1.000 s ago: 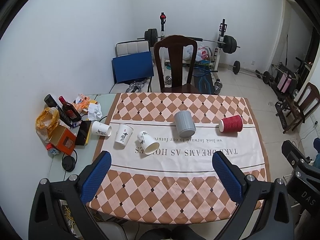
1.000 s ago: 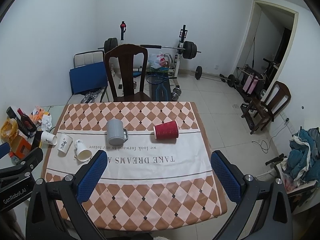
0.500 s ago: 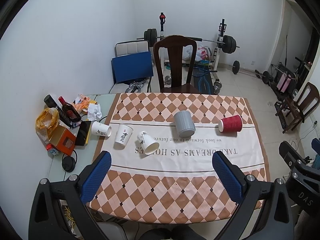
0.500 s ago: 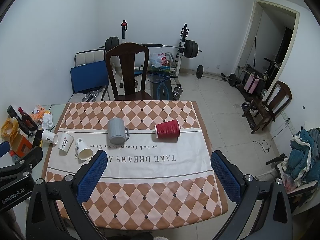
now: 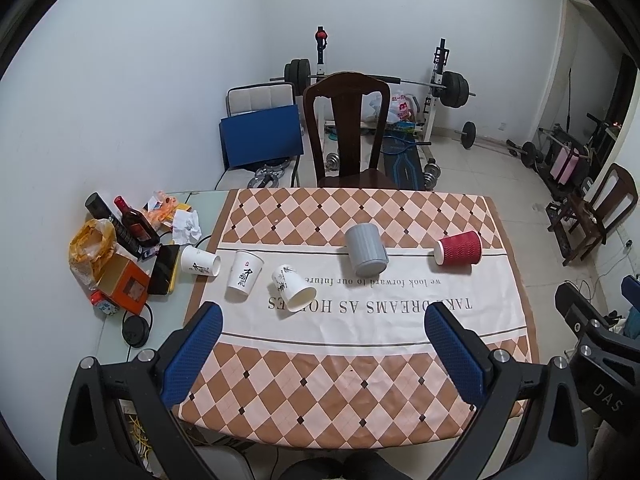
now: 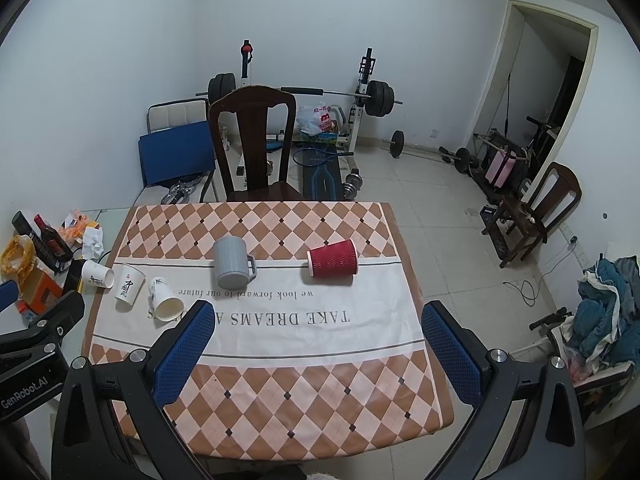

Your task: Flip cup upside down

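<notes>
Well, left tongs (image 5: 322, 346) & right tongs (image 6: 318, 344) spread wide, holding nothing.

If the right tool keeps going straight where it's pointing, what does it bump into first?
Probably the tablecloth, near its printed words, since the open right tool hangs over bare cloth. The red cup lies further ahead; depth is hard to judge.
</notes>
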`<move>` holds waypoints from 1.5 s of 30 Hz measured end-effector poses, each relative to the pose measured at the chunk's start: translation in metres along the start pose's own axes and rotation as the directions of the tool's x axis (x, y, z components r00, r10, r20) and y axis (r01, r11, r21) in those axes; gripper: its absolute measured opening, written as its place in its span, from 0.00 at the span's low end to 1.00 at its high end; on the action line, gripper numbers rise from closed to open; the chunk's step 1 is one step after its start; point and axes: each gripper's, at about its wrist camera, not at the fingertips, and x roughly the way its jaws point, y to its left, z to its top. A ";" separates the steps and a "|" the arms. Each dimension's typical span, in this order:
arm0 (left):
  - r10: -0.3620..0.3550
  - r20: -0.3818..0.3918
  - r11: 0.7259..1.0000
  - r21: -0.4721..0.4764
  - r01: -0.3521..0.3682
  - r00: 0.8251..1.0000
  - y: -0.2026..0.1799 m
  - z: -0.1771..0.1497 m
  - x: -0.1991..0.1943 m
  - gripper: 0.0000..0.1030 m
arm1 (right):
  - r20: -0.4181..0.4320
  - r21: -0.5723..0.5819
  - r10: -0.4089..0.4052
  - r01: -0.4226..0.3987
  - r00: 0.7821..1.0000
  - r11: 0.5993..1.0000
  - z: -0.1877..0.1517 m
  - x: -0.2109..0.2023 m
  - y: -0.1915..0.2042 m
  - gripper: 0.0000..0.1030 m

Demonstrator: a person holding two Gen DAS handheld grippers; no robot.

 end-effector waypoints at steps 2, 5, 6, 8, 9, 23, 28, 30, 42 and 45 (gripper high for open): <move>0.002 0.001 1.000 -0.001 -0.002 1.000 0.000 -0.001 0.000 1.00 | 0.000 -0.002 -0.001 0.001 1.000 1.000 0.000 0.000 0.000 1.00; -0.001 -0.001 1.000 -0.003 0.001 1.000 -0.001 -0.001 0.000 1.00 | -0.001 0.000 0.001 -0.001 1.000 1.000 -0.001 0.001 0.000 1.00; -0.002 -0.002 1.000 -0.002 0.002 1.000 -0.002 0.000 0.001 1.00 | 0.000 0.001 0.000 0.000 1.000 1.000 0.000 0.000 0.000 1.00; -0.003 -0.005 1.000 -0.003 0.003 1.000 -0.002 0.001 0.001 1.00 | 0.000 0.000 0.001 -0.001 1.000 1.000 0.000 0.001 0.000 1.00; -0.006 -0.004 1.000 -0.004 0.006 1.000 -0.003 0.000 0.001 1.00 | 0.000 0.000 -0.001 0.001 1.000 1.000 0.000 0.001 0.000 1.00; -0.041 -0.049 0.998 0.047 0.044 0.998 -0.008 0.003 0.062 1.00 | -0.093 0.060 -0.074 0.080 0.993 0.995 -0.016 0.047 -0.018 1.00; -0.044 -0.114 0.992 0.114 0.057 0.992 -0.026 0.005 0.115 1.00 | -0.237 0.069 -0.132 0.152 0.963 0.986 -0.035 0.113 -0.031 1.00; -0.025 -0.153 0.987 0.151 0.048 0.988 -0.039 0.003 0.139 1.00 | -0.288 0.065 -0.147 0.173 0.946 0.983 -0.043 0.141 -0.039 1.00; 0.087 -0.312 0.923 0.382 0.041 0.946 -0.151 0.011 0.278 1.00 | -0.579 0.041 -0.102 0.154 0.809 0.987 -0.086 0.336 -0.094 0.97; 0.091 -0.311 0.888 0.456 0.065 0.946 -0.185 0.021 0.305 1.00 | -0.622 0.041 -0.094 0.152 0.777 0.987 -0.092 0.375 -0.110 0.88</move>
